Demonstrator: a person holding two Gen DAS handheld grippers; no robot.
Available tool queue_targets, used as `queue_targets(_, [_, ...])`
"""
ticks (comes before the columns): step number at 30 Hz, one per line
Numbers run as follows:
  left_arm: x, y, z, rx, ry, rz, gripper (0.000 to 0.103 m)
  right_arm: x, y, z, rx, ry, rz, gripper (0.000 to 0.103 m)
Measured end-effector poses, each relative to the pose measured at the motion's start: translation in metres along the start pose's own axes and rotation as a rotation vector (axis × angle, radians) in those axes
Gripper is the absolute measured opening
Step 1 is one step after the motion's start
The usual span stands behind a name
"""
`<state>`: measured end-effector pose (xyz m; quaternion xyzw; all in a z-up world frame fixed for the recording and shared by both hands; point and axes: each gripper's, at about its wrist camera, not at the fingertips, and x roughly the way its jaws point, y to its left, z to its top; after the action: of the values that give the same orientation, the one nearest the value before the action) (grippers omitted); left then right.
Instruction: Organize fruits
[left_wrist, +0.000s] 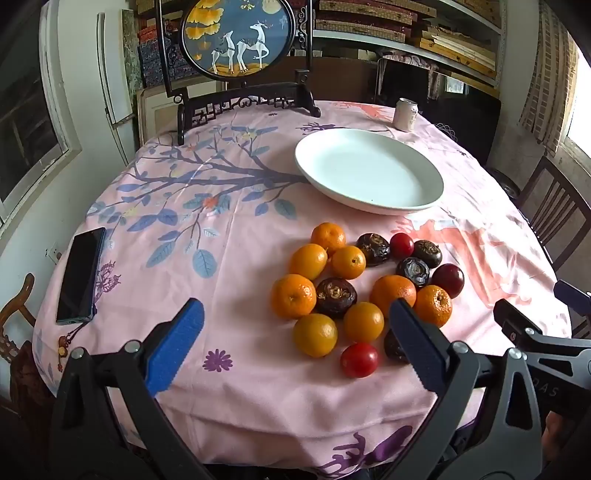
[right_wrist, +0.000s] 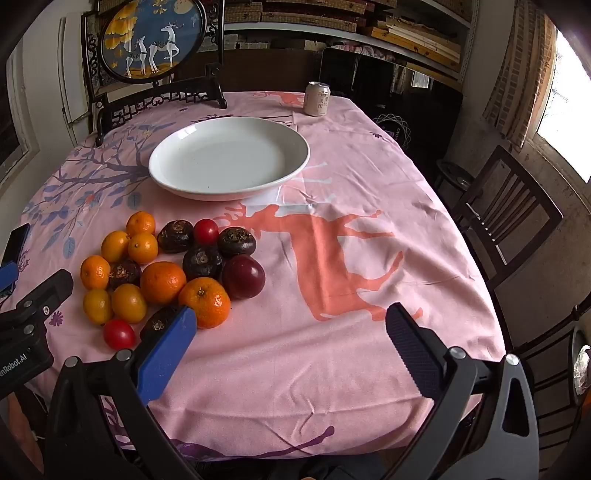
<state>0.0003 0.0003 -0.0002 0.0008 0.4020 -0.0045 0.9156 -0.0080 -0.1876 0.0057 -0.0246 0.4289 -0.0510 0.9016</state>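
A pile of fruit lies on the pink tablecloth: several oranges (left_wrist: 293, 296) (right_wrist: 205, 302), dark brown water chestnuts (left_wrist: 335, 297) (right_wrist: 202, 263), red cherry tomatoes (left_wrist: 359, 359) (right_wrist: 119, 334) and a dark red plum (left_wrist: 448, 280) (right_wrist: 243, 277). An empty white plate (left_wrist: 369, 170) (right_wrist: 229, 157) sits behind the pile. My left gripper (left_wrist: 295, 314) is open and empty, above the table's front edge, just in front of the pile. My right gripper (right_wrist: 291, 321) is open and empty, to the right of the pile.
A black phone (left_wrist: 80, 275) lies at the table's left edge. A drink can (left_wrist: 405, 114) (right_wrist: 317, 99) stands at the far side. A framed deer screen (left_wrist: 236, 37) (right_wrist: 151, 37) stands at the back left. Wooden chairs (right_wrist: 506, 210) stand to the right.
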Motion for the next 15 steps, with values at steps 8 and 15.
queue_targets(8, [0.0004,0.0008,0.0002,0.001,-0.005,0.003,0.101,0.0004,0.0007,-0.0004,-0.002,0.002,-0.002,0.102])
queue_targets(15, [0.0007,0.001,0.0003,0.001,-0.004,0.004,0.101,0.0003,0.001,-0.0003,-0.002,0.002,-0.003,0.102])
